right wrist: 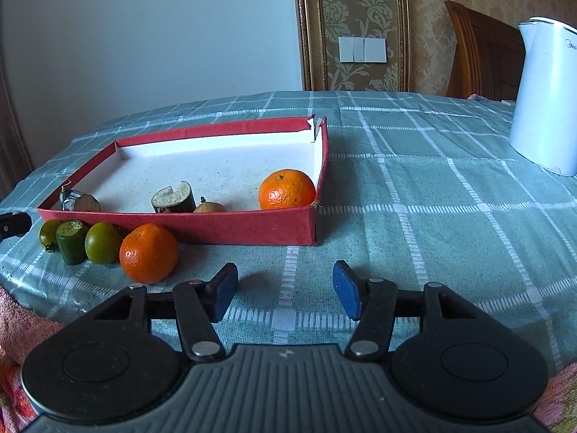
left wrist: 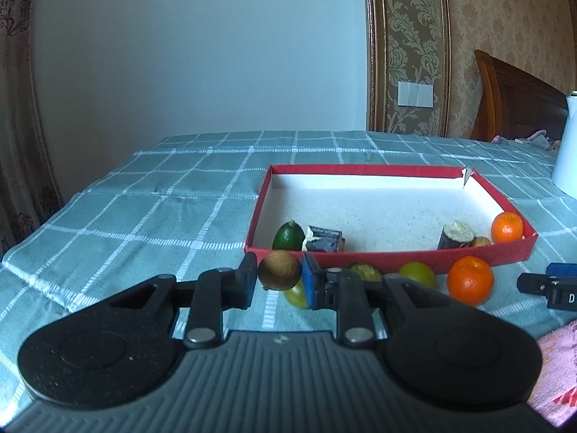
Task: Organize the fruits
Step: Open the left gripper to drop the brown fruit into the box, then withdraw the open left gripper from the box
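My left gripper (left wrist: pixel 279 276) is shut on a small brown round fruit (left wrist: pixel 279 270), held just above the cloth in front of the red tray (left wrist: pixel 396 259). In the tray lie a green fruit (left wrist: pixel 288 236), two dark cane pieces (left wrist: pixel 324 240) (left wrist: pixel 456 236), a small brown fruit (left wrist: pixel 481 241) and an orange (right wrist: pixel 286 189). Along the tray's front wall, on the cloth, sit another orange (right wrist: pixel 148 252), two green tomatoes (right wrist: pixel 102 243) (right wrist: pixel 48 234) and a green cane piece (right wrist: pixel 72 241). My right gripper (right wrist: pixel 285 290) is open and empty, right of that orange.
A white kettle (right wrist: pixel 544 97) stands at the back right on the checked green tablecloth (right wrist: pixel 432 198). A pink towel (left wrist: pixel 557 371) lies at the near table edge. A wooden chair back (right wrist: pixel 479 47) and a wall are behind the table.
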A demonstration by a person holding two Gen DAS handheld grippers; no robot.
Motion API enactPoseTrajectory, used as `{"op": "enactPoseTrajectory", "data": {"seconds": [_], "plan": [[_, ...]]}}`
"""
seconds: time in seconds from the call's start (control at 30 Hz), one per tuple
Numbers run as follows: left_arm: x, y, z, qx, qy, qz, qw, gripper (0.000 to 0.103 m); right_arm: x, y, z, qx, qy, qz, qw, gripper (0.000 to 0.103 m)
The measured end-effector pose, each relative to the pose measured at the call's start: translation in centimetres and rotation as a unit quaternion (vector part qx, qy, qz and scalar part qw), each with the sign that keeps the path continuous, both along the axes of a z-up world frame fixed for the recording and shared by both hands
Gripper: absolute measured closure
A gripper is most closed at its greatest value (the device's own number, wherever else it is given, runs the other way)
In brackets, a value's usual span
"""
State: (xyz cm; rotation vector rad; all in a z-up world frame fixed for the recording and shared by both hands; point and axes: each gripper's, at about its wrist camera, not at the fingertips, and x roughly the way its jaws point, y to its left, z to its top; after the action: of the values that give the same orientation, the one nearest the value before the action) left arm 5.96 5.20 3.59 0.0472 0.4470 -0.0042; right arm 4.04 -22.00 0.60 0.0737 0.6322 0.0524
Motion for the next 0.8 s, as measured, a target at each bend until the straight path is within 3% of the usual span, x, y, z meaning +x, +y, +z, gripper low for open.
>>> {"op": "enactPoseTrajectory", "data": {"seconds": [0.13, 0.37, 0.7, 0.8], "plan": [[1.4, -0.2, 1.7, 0.002, -0.015, 0.000, 0.9999, 0.079, 0.0, 0.1, 0.0, -0.007, 0.001, -0.012, 1.000, 0.032], [5.8, -0.8, 2.9, -0.015, 0.006, -0.006, 0.9998, 0.079, 0.0, -0.1, 0.0, -0.001, 0.001, -0.013, 1.000, 0.031], [10.4, -4.0, 1.4, 0.017, 0.028, 0.003, 0.9994, 0.079, 0.0, -0.7, -0.1, 0.024, -0.002, -0.007, 1.000, 0.027], [10.9, -4.0, 0.8, 0.018, 0.040, 0.011, 0.9990, 0.072, 0.0, -0.8, -0.1, 0.031, -0.003, -0.007, 1.000, 0.027]]}}
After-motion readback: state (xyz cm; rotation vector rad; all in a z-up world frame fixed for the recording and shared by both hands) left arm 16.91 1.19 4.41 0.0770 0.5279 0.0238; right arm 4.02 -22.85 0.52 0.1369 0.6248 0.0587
